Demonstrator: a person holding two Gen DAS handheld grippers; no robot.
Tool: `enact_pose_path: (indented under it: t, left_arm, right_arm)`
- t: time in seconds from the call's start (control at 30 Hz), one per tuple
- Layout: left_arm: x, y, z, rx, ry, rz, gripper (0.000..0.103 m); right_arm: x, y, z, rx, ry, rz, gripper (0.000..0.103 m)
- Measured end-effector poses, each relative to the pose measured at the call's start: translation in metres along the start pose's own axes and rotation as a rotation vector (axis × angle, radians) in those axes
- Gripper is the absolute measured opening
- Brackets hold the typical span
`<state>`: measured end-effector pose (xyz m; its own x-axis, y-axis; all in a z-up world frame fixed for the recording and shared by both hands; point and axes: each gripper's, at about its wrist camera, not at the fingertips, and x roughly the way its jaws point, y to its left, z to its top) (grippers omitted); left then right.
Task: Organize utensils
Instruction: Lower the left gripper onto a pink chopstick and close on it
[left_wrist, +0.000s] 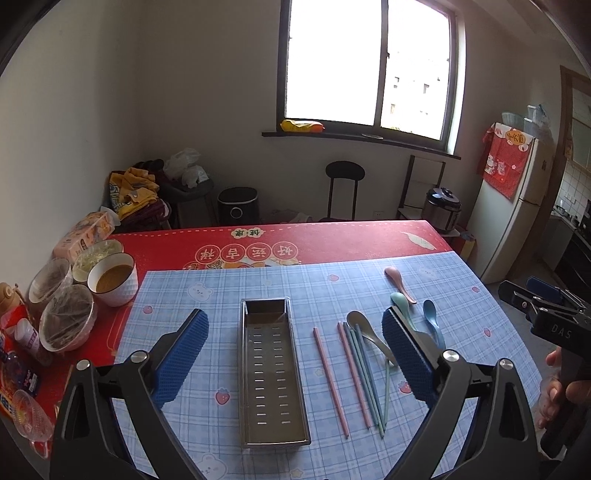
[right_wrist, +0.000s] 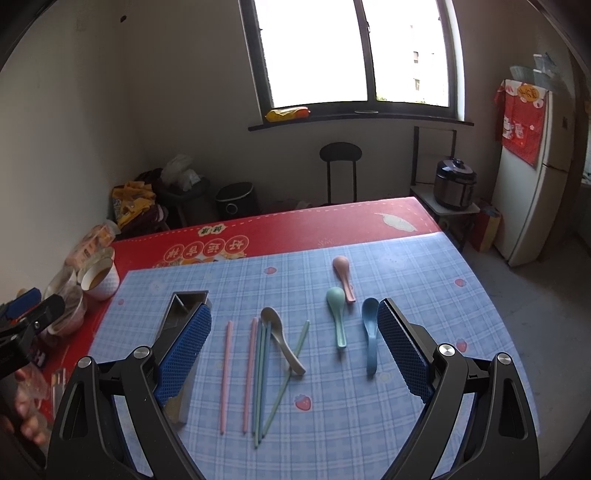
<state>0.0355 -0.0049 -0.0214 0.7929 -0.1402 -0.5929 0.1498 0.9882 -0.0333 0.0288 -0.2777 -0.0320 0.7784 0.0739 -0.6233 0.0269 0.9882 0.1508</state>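
Both tools hover above the counter (left_wrist: 369, 236), holding nothing: the left hand-held gripper (left_wrist: 295, 354) gapes wide over the steel utensil tray (left_wrist: 273, 373), the right hand-held gripper (right_wrist: 295, 350) equally spread over the chopsticks (right_wrist: 258, 373) and four spoons (right_wrist: 282, 339). The tray looks empty, though glare blurs its far end.
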Motion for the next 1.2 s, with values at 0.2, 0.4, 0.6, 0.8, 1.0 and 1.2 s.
enact_pose_path:
  t: [0.2,0.4,0.6,0.8,1.0,1.2]
  left_arm:
    - [0.045,-0.015,-0.012,0.044,0.124,-0.097,0.061]
    - [0.126,-0.024,-0.048,-0.029,0.377,-0.149,0.036]
    - [0.195,-0.036,-0.079,-0.106,0.535,-0.111,0.036]
    - [0.244,-0.047,-0.098,-0.098,0.606,-0.028,0.036]
    - [0.266,-0.052,-0.105,-0.092,0.629,0.012,0.030]
    - [0.283,-0.053,-0.107,-0.079,0.650,0.068,0.020]
  right_arm:
    - [0.033,-0.030,-0.016,0.007,0.065,-0.009,0.088]
    - [0.067,-0.055,-0.045,0.050,0.160,0.015,0.088]
    - [0.096,-0.073,-0.067,0.049,0.245,0.047,0.088]
    - [0.116,-0.092,-0.072,0.047,0.285,0.060,0.088]
    - [0.123,-0.111,-0.080,0.068,0.318,0.072,0.088]
    - [0.122,-0.127,-0.086,0.102,0.327,0.066,0.088]
